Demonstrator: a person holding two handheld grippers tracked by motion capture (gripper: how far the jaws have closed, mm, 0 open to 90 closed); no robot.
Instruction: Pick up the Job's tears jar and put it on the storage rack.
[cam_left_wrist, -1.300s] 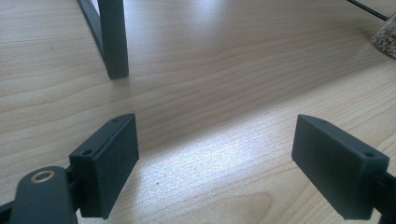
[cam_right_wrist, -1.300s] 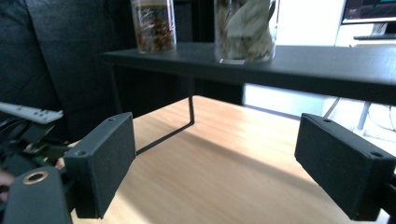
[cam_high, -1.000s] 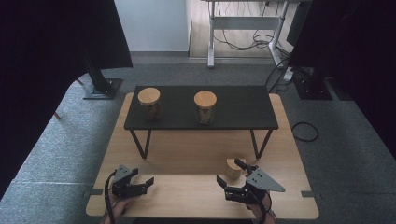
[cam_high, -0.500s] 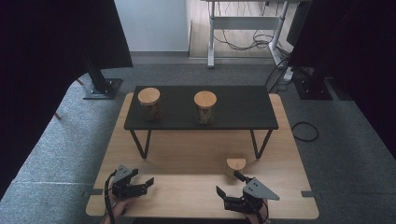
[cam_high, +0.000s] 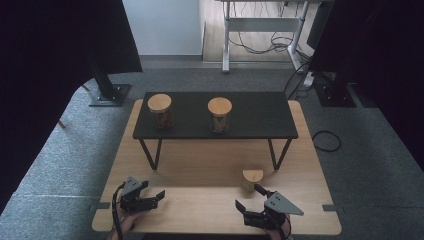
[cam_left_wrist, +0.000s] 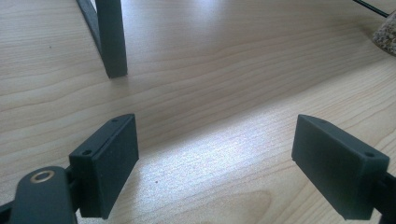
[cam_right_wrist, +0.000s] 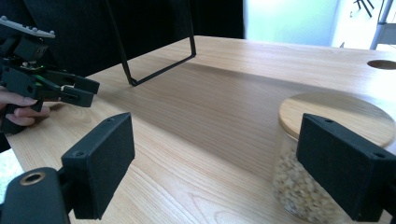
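We are looking at a light wooden table (cam_right_wrist: 243, 107) with smooth, faintly glossy grain. The jar (cam_right_wrist: 322, 154) is showing clear glass under a pale wooden lid (cam_right_wrist: 336, 116). Both the right gripper (cam_right_wrist: 219, 172) and left gripper (cam_left_wrist: 215, 163) are showing matt black plastic jaws. The shelf (cam_high: 260, 112) is looking matt black.

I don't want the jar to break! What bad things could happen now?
The right claw is open, close beside the small jar on the wooden table. Two things might go wrong:
1. One side of the claw could bump the jar and tip it, because the jar is not between the sides yet.
2. The jar's sides look smooth like glass, so it might slip from a weak grip.
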